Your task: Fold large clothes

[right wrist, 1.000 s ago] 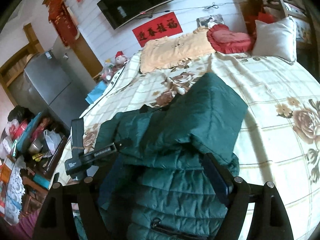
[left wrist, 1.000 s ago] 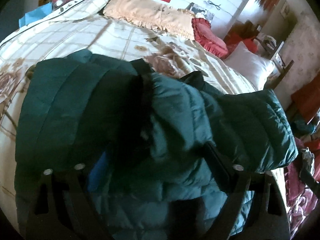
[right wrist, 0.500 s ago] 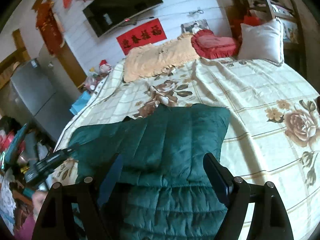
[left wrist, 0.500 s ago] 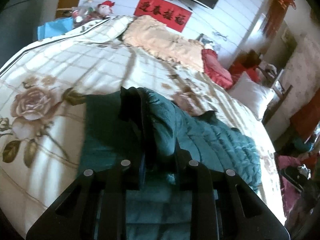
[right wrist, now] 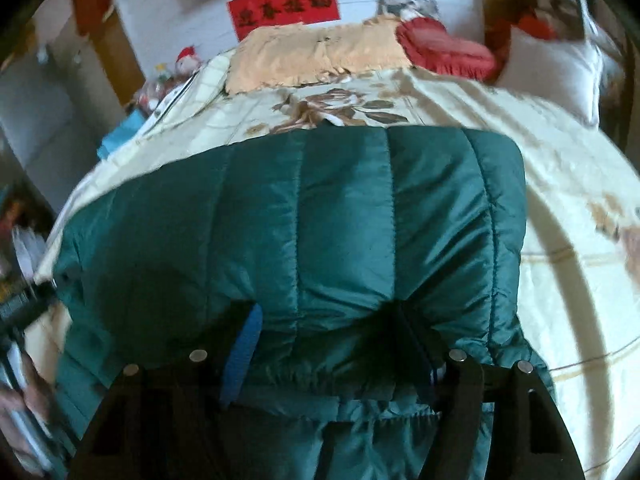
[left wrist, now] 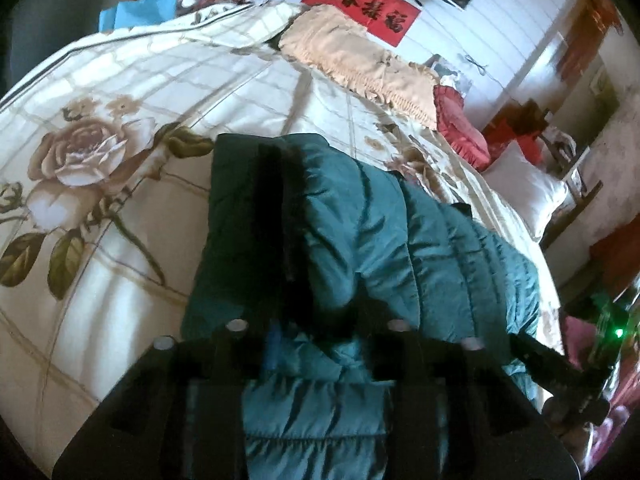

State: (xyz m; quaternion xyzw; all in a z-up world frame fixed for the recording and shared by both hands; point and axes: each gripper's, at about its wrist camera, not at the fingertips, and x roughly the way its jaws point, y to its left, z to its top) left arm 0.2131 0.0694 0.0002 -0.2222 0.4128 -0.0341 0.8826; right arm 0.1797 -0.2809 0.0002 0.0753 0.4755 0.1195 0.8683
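Folding: I'm working the green padded jacket on the bed.
Left claw: reopening, jacket between fingers, grip unclear.
Right claw: narrowing, pressing into a jacket fold.

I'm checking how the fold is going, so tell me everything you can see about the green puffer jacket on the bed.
The jacket is dark teal, shiny and quilted in stitched puffy channels, with a gathered hem near the camera. It lies doubled over on the floral bedspread, one padded layer folded on another, bulging rather than flat. The right gripper straddles its near fold and the left gripper straddles a raised ridge; both sets of fingers sink into the padding, but a firm pinch cannot be confirmed.
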